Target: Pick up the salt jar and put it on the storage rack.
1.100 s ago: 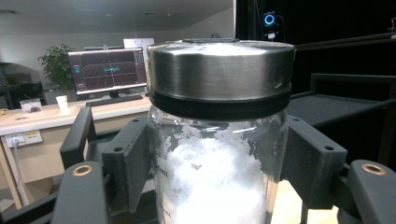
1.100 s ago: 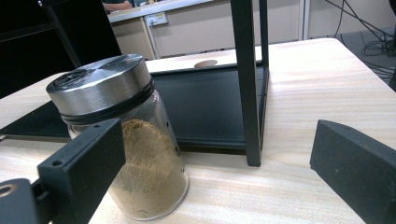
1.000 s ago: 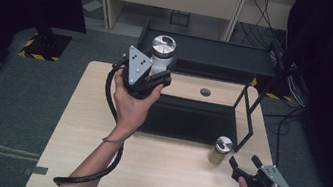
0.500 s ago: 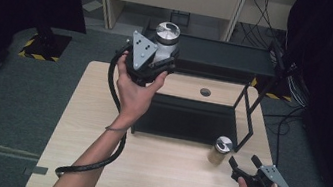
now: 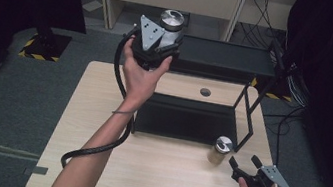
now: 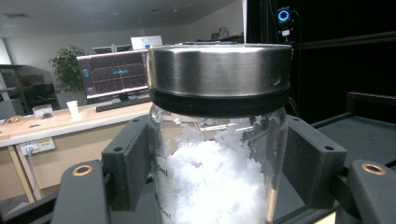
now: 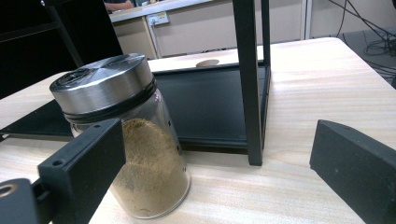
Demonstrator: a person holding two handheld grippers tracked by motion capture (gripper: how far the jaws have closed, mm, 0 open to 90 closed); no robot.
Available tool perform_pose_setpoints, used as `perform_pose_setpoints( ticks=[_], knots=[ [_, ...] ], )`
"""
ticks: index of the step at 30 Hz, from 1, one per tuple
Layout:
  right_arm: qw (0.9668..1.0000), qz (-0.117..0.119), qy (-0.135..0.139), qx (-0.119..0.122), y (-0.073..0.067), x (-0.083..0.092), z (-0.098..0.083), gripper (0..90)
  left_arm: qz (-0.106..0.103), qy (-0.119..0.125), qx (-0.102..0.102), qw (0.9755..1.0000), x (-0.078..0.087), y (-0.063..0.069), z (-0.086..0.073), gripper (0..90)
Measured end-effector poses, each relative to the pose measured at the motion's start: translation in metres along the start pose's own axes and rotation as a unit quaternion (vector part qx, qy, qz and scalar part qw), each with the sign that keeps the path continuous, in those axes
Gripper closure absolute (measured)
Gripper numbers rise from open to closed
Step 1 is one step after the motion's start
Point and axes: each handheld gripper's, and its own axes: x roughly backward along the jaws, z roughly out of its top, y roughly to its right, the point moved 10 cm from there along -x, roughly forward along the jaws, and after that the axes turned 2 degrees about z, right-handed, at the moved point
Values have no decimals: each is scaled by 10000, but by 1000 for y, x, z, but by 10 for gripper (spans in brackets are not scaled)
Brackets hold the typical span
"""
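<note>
A glass jar of white powder [image 6: 217,177] with a steel lid [image 5: 172,21] is held up in the air at the left end of the black rack's top shelf [image 5: 226,57]. My left gripper [image 5: 162,42] is shut on its glass body, with the pads [image 6: 128,158] pressed on both sides. A second jar, of brown powder [image 5: 221,150] with a steel lid, stands on the table by the rack's front right leg. My right gripper [image 5: 244,161] rests open just right of that jar; in the right gripper view the brown jar [image 7: 130,154] stands by the left jaw, apart from the right one.
The black rack has a lower tray [image 5: 185,119] on the wooden table [image 5: 165,184] and thin posts [image 7: 250,79] at its right end. A round cable hole [image 5: 205,92] lies behind the tray. The left gripper's cable [image 5: 94,150] loops over the table's left half.
My left hand has carried the white-powder jar upward and farther away, to the top shelf's left end. The right gripper and the brown jar have stayed put.
</note>
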Motion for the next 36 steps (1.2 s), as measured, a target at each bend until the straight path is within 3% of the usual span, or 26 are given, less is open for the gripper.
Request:
perform_pose_setpoints(
  ticks=[21,31,36],
  knots=[
    [10000,20,-15,41,0,0,0,36,294,-547,125,9980,-46,3,0,305],
    [10000,30,-39,15,0,0,0,36,256,-494,396,9977,-49,1,-8,305],
    [10000,26,-32,21,0,0,0,36,228,-435,394,9980,-50,0,-11,304]
  ],
)
